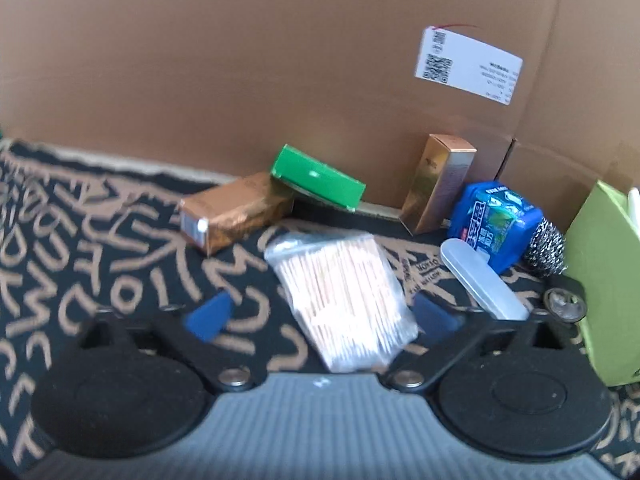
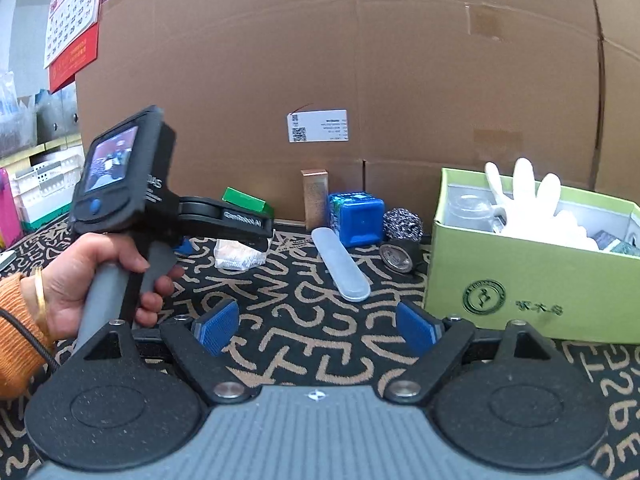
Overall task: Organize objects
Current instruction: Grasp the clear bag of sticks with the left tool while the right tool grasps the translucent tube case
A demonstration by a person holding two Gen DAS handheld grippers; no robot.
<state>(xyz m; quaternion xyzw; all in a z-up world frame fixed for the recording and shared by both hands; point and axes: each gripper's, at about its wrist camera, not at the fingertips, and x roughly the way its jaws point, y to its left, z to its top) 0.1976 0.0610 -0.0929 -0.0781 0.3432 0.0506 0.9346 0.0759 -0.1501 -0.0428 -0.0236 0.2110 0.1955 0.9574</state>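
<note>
- Left wrist view: left gripper (image 1: 320,314), jaws apart, blue pads either side of a clear bag of toothpicks (image 1: 344,300); contact with the pads cannot be told through the blur.
- Bag of toothpicks: flat on the patterned black-and-tan cloth (image 1: 100,264) covering the bench; long axis runs from near the gripper body up and slightly left, toward the cardboard wall (image 1: 240,60).
- Copper box (image 1: 232,214): lying on its side, long axis left to right, a green box (image 1: 318,180) leaning on its right end.
- Gold carton (image 1: 436,184): upright against the cardboard.
- Blue packet (image 1: 492,224): just right of the carton, with a steel scourer (image 1: 546,254) touching its right side.
- Translucent case (image 1: 482,284): flat, long axis slanting from upper left to lower right.
- Right wrist view: right gripper (image 2: 316,326), jaws apart over bare cloth, nothing between them.
- Shown in this view only: a hand (image 2: 100,276) in an orange sleeve gripping the left gripper's handle; the contents of the light green box (image 2: 532,276), including a white glove (image 2: 528,204); a calendar (image 2: 74,12) on the far wall.
- Shown in the left view only: the toothpick bag's full outline, which the left gripper mostly hides here.
</note>
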